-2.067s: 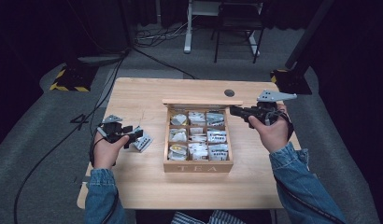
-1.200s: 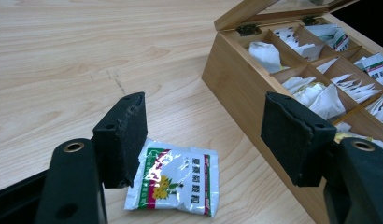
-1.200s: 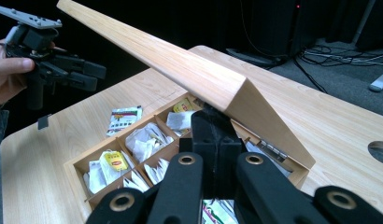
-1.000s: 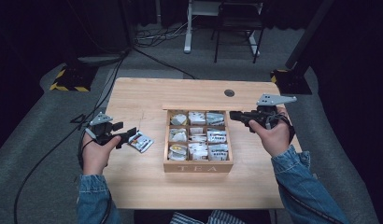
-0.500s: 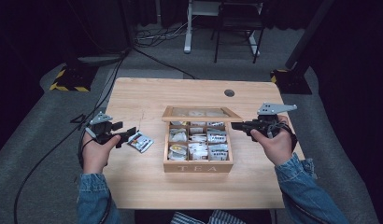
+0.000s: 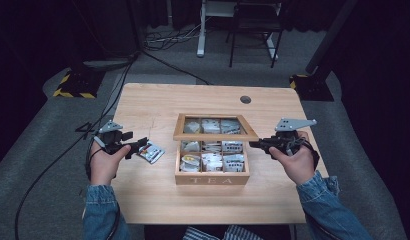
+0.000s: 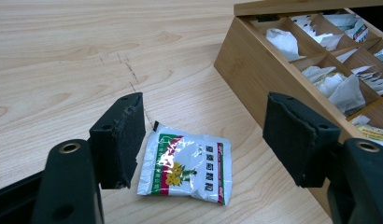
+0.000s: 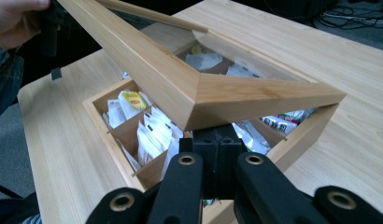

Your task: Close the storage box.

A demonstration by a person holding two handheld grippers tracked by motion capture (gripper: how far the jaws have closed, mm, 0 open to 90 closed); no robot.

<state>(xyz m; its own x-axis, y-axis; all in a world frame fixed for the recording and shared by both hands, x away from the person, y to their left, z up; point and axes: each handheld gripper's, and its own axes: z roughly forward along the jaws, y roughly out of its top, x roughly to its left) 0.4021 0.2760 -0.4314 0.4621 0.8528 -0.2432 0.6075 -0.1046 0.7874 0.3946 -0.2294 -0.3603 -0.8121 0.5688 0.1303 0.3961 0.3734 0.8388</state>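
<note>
Wooden tea box [image 6: 212,177] mid-table [image 6: 143,100], glass lid [image 6: 213,134] half raised, sachets in its compartments. Left gripper [image 7: 203,140] wide open, empty, jaws astride a packet [image 7: 187,163] lying flat just left of the box. Right gripper [image 8: 219,148] closed, tips under the lid's corner, touching it.

A light wooden table [image 6: 143,100] carries a wooden tea box [image 6: 212,172] near its middle and one flat sachet [image 6: 151,152] just left of the box, apart from it.
</note>
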